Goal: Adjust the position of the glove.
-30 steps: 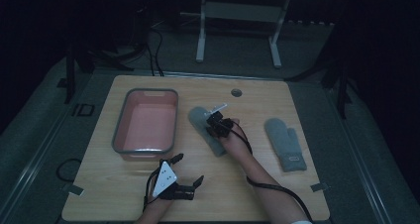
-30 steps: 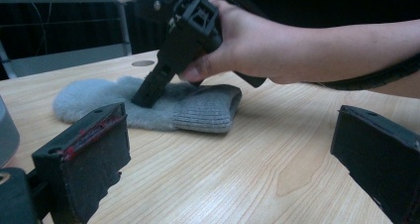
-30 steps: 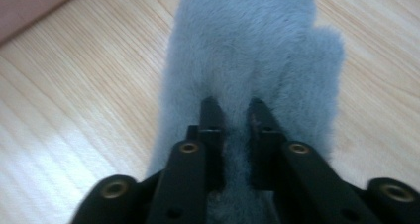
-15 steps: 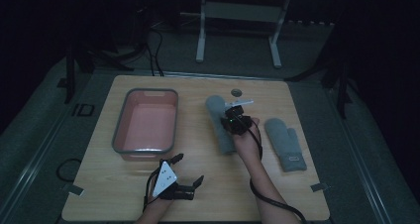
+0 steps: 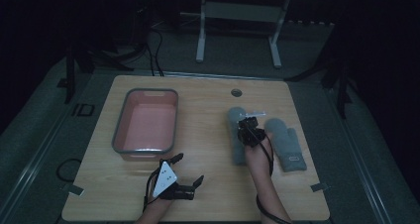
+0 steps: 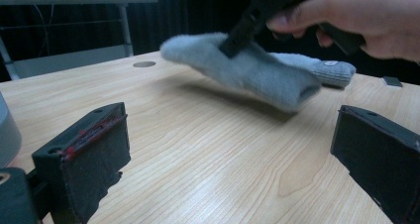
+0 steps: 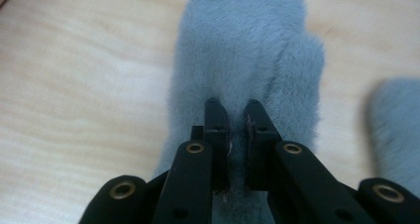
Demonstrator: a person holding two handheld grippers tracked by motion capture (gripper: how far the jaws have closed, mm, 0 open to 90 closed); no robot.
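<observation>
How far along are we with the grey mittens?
Done: one grey mitten lies flat at the table's right side. In hand: the right hand-held gripper is shut on the second grey mitten, pinching its fleece and holding it lifted off the wood, just left of the first. Left: setting it down, probably beside its partner. The left hand-held gripper is open near the pink tub, which holds no mitten.

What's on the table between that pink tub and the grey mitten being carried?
Nothing: the high view shows bare wood between the tub and the held mitten.
</observation>
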